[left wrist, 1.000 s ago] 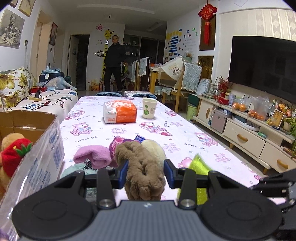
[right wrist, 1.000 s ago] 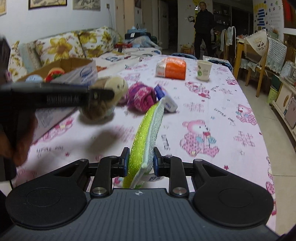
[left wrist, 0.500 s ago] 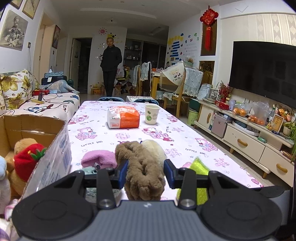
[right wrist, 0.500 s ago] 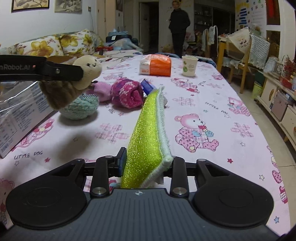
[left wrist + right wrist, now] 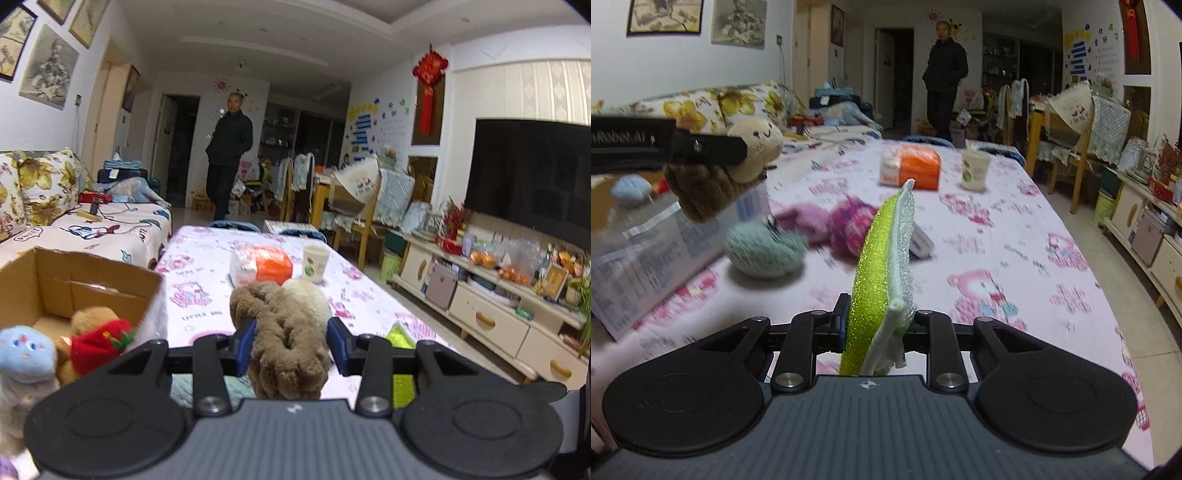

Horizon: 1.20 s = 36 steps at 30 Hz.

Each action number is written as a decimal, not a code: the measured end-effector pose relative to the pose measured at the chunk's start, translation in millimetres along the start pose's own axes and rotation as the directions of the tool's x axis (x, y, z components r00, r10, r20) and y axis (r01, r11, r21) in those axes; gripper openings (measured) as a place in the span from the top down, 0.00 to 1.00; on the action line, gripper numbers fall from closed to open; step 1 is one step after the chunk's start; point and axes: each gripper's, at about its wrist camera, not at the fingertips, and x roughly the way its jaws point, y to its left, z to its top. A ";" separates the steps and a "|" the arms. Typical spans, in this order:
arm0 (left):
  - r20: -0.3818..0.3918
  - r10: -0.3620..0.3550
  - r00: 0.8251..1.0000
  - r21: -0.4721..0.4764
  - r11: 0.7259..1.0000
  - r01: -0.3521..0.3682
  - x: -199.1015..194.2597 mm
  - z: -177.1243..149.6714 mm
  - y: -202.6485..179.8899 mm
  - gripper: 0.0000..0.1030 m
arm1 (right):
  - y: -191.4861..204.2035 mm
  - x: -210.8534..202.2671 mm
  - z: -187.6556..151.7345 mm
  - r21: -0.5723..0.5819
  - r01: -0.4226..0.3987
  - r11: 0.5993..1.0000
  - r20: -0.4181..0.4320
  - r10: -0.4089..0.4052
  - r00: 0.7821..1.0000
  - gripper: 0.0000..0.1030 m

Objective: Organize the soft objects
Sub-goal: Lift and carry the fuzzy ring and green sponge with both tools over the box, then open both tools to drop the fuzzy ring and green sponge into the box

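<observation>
Two soft, light loads, both easily squashed: brown-and-cream plush toy best pinched across its thick middle, flat green-and-white scrubbing sponge gripped low at its near end, standing on edge and bending if squeezed hard. Left gripper partly closed, pads sunk into the plush, held aloft at ten o'clock of the right view, just short of the open cardboard box with stuffed toys inside. Right gripper nearly shut, clamped on the sponge above the pink bear-print tablecloth.
</observation>
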 end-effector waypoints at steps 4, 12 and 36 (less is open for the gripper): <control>0.045 0.033 0.998 -0.033 0.999 -0.031 -10.1 7.6 12.7 0.60 | 5.8 -5.1 18.9 0.024 -0.066 0.998 0.023 0.065 0.998 0.73; 0.126 0.184 0.975 -0.163 0.973 -0.163 -35.1 18.5 52.0 0.59 | 29.7 2.4 62.1 0.090 -0.235 0.968 0.059 0.230 0.971 0.73; -0.040 0.567 0.823 -0.320 0.773 -0.548 -48.7 4.8 135.0 0.57 | 137.1 112.7 135.4 0.210 -0.484 0.849 -0.066 0.506 0.860 0.67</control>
